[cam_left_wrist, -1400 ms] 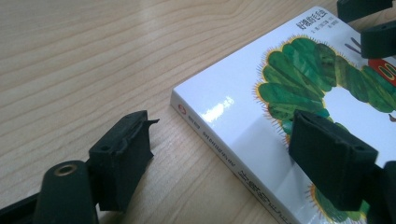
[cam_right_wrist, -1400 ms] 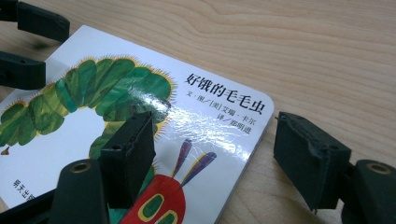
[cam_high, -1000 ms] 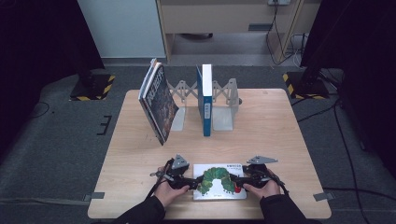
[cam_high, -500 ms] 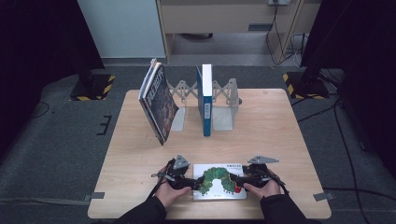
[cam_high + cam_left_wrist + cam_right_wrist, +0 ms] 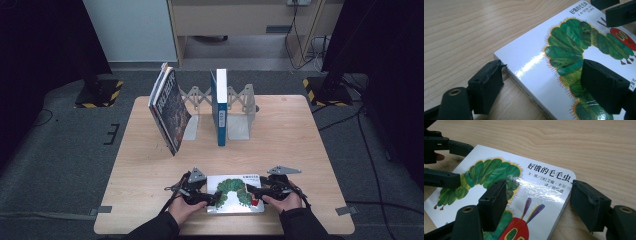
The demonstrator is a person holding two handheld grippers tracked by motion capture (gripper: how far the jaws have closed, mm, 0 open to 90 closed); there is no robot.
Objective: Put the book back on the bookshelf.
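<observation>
Table (image 5: 300, 150): one. Expanding rack (image 5: 240, 107): one, at the far side. Books: three. Two stand at the rack; the caterpillar board book (image 5: 235, 192) lies flat at the near edge. Left gripper (image 5: 541, 82) and right gripper (image 5: 536, 205) straddle its ends, jaws spread, pinching nothing. Risk: glossy cover, thick block, so uneven closing could skid or twist it.

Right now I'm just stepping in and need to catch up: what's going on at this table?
A person holds a pair of tongs in each hand at the near edge of the wooden table. The left tongs and right tongs each straddle an end of a caterpillar picture book lying flat, one jaw over the cover, one beside the edge, not clamped. The left jaws have just been closing slightly. Farther back, a dark book leans and a blue book stands in a metal rack.
</observation>
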